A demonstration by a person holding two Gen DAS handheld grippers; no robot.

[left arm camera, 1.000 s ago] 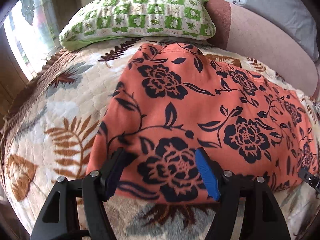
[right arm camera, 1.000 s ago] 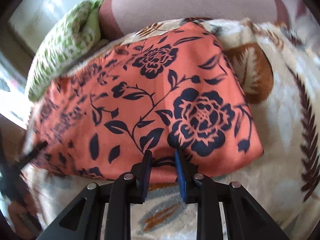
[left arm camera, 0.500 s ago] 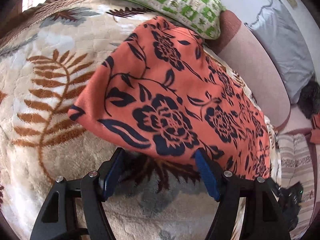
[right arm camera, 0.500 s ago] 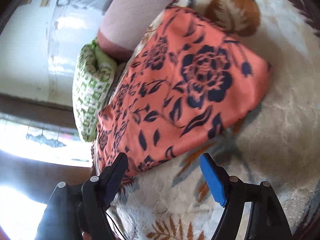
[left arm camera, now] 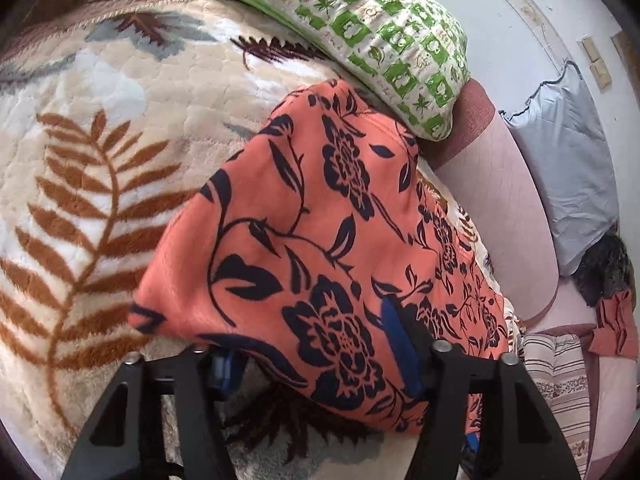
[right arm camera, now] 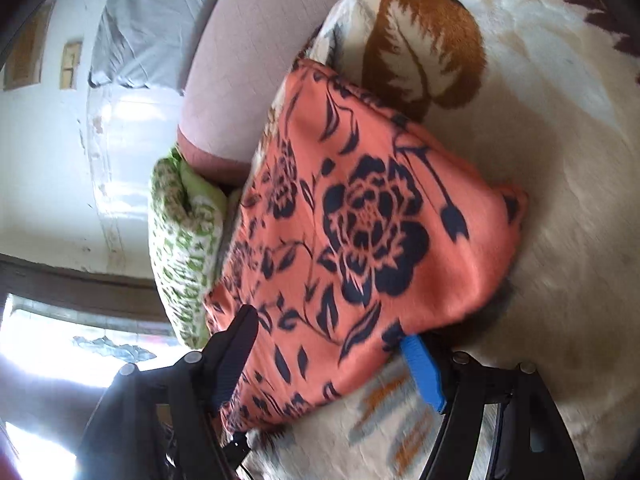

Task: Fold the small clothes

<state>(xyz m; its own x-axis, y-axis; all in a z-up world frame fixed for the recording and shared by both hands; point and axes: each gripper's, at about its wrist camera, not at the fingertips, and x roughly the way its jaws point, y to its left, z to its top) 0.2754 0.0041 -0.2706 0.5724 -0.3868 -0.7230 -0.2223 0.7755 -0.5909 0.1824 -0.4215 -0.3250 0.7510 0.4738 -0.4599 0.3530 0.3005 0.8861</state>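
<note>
An orange garment with a dark floral print (left arm camera: pixel 320 248) lies folded into a rectangle on a fleece leaf-pattern blanket (left arm camera: pixel 100 160); it also shows in the right wrist view (right arm camera: pixel 360 240). My left gripper (left arm camera: pixel 312 356) is open, its jaws straddling the garment's near end: one blue pad lies on top of the cloth, the other is partly hidden under the edge. My right gripper (right arm camera: pixel 332 356) is open and straddles the opposite end, the cloth lying between its wide-apart jaws.
A green-and-white checked pillow (left arm camera: pixel 360 32) lies at the garment's far edge. A pink padded headboard (left arm camera: pixel 500 208) runs behind, with a grey cloth (left arm camera: pixel 568 160) draped over it. A striped cushion (left arm camera: pixel 560 380) lies at the right.
My right gripper has opened and let go of the garment edge. Both grippers have turned and moved in over the garment's two ends, whose cloth now lies between their jaws.
</note>
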